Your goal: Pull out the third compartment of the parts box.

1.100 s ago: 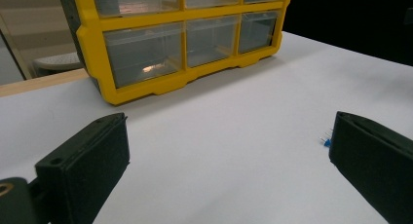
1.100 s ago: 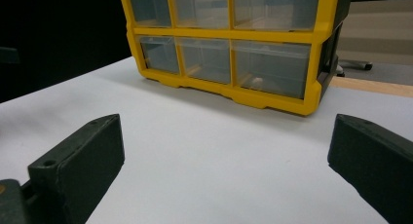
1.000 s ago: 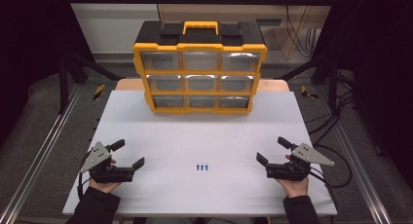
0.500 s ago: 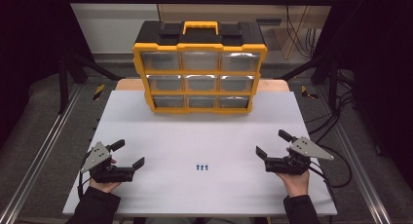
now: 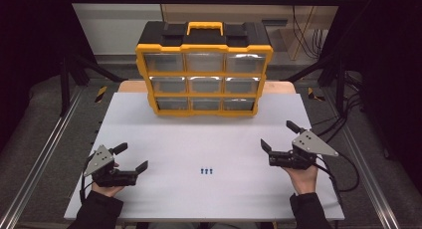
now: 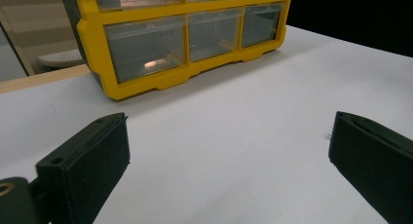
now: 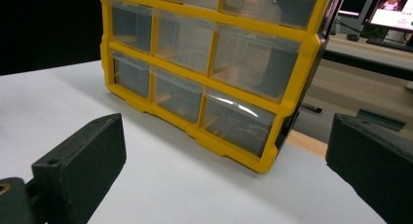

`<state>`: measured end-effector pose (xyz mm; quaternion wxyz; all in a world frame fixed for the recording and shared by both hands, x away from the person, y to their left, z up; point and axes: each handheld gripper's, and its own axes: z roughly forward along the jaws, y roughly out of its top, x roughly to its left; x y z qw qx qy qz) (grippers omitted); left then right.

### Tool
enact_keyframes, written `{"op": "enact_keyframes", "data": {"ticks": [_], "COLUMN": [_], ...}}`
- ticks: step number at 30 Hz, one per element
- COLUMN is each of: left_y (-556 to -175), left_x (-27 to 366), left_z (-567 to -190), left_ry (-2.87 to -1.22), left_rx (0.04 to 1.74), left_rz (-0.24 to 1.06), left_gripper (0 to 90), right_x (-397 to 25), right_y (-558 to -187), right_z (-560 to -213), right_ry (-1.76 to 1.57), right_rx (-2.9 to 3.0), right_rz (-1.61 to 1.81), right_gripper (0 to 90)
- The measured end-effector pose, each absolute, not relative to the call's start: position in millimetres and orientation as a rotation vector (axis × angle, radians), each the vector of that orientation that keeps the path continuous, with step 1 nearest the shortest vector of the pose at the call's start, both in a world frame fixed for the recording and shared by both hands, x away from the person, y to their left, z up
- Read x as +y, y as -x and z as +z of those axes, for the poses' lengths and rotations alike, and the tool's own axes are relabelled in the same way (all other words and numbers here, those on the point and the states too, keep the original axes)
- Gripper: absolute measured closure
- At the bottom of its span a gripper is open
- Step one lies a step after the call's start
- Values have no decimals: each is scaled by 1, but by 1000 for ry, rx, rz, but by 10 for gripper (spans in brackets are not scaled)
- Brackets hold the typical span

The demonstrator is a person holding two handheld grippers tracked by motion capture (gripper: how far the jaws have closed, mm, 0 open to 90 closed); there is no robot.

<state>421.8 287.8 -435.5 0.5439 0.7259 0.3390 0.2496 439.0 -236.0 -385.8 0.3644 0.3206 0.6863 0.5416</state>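
A lab or test workshop: a white table (image 5: pixel 149 124) in a metal frame (image 5: pixel 40 154), dark curtains (image 5: pixel 30 40) around, cables (image 5: pixel 348 114) right of the right gripper (image 5: pixel 280 139), a monitor (image 7: pixel 389 9) behind.

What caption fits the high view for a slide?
Two open grippers, left gripper and right gripper, flank three small blue screws before a yellow nine-drawer plastic organizer.

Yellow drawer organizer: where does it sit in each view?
High view: yellow drawer organizer at top centre, at the table's far edge.
Left gripper view: top left, bottom drawer rows in frame.
Right gripper view: top centre, seen at an angle.
Shared landmark: its bottom yellow rail on the white tabletop.
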Motion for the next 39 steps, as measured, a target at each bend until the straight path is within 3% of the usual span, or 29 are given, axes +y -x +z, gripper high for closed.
{"op": "enact_keyframes", "data": {"ticks": [39], "left_y": [-422], "left_x": [287], "left_z": [-436], "left_ry": [-1732], "left_rx": [804], "left_rz": [593], "left_gripper": [9], "right_x": [-207], "right_y": [-486], "right_z": [-333], "right_ry": [-629], "right_rx": [1797], "right_rz": [1058], "right_gripper": [22]}}
